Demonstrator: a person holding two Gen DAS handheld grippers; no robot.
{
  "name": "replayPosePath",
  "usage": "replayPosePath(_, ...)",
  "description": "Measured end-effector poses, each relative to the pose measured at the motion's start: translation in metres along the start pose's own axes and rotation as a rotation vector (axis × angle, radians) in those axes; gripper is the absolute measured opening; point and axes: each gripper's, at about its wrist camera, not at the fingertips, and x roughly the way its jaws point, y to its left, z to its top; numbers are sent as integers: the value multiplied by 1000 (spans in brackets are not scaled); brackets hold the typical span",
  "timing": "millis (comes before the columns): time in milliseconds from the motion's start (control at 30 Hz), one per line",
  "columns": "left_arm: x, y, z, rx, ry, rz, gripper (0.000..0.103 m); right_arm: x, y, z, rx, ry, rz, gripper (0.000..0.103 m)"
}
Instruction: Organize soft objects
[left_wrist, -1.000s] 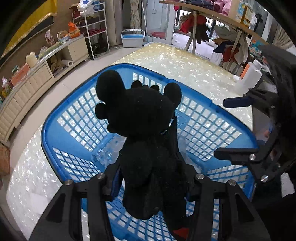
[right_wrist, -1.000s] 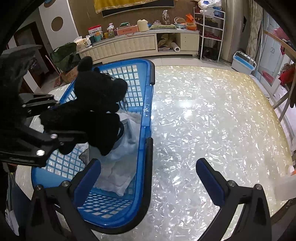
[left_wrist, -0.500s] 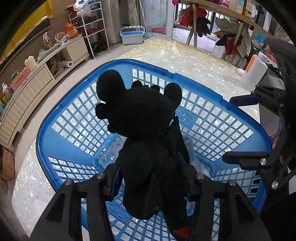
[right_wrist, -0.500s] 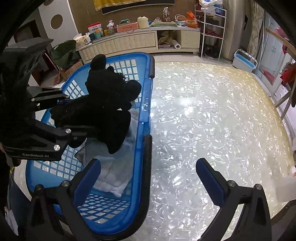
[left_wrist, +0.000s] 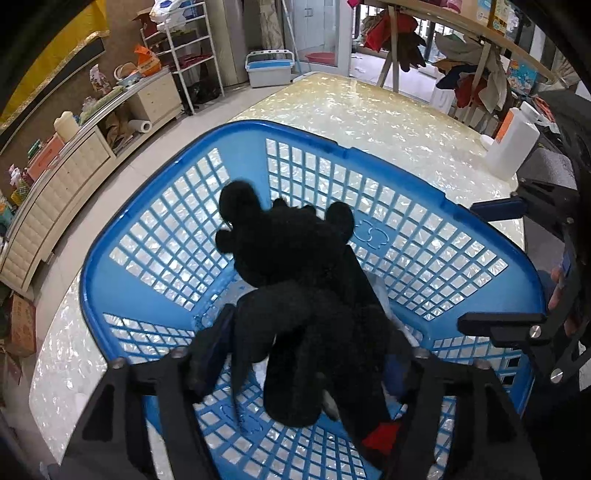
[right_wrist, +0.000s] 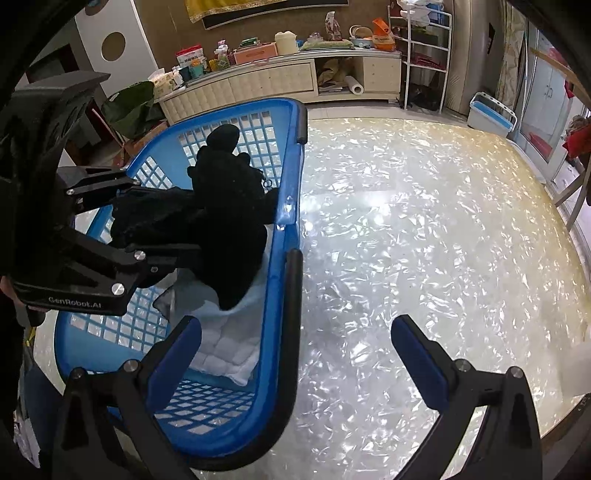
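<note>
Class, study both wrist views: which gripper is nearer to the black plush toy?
Left. The left gripper has the black plush toy between its fingers, over the blue basket. The right gripper is apart from it, open, straddling the basket's near rim.
</note>
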Motion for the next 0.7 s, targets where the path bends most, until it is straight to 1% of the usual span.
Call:
replayPosePath(67, -3, 3, -1, -25, 3, -4, 78, -2, -3, -1, 6, -2, 2, 103)
replayPosePath(100, -7, 6, -1, -44, -4, -8, 79, -4, -3, -2, 7, -5, 2, 103)
replayPosePath(167, -17, 11, -4, -74, -34, 4, 80, -8, -5, -4, 11, -13, 6, 103)
replayPosePath(200, -23, 12, -6, -88, -51, 12, 84, -10, -5, -5, 13, -18, 13, 103)
replayPosePath(267, -36, 16, -9, -117, -83, 29, 85, -15, -7, -6, 25, -29, 46, 103)
replayPosePath(333, -50, 18, -13, -135, -113, 31, 87, -19, -5, -7, 26, -33, 52, 103)
replayPosePath(367, -57, 18, -15, -139, -127, 33, 88, -22, -4, -7, 24, -36, 49, 103)
replayPosePath(467, -75, 14, -22, -135, -144, 63, 89, -30, -2, -8, 20, -49, 51, 103)
replayPosePath(533, -83, 11, -27, -130, -150, 69, 89, -35, 2, -9, 16, -56, 51, 103)
replayPosePath(567, -89, 9, -31, -129, -154, 72, 90, -39, 5, -10, 12, -60, 51, 103)
replayPosePath(600, -94, 7, -35, -130, -162, 72, 97, -42, 8, -10, 7, -64, 52, 103)
replayPosePath(633, -99, 5, -39, -131, -169, 73, 101, -45, 11, -11, 2, -67, 52, 103)
replayPosePath(700, -111, 0, -51, -134, -187, 78, 103, -50, 18, -12, -10, -76, 50, 103)
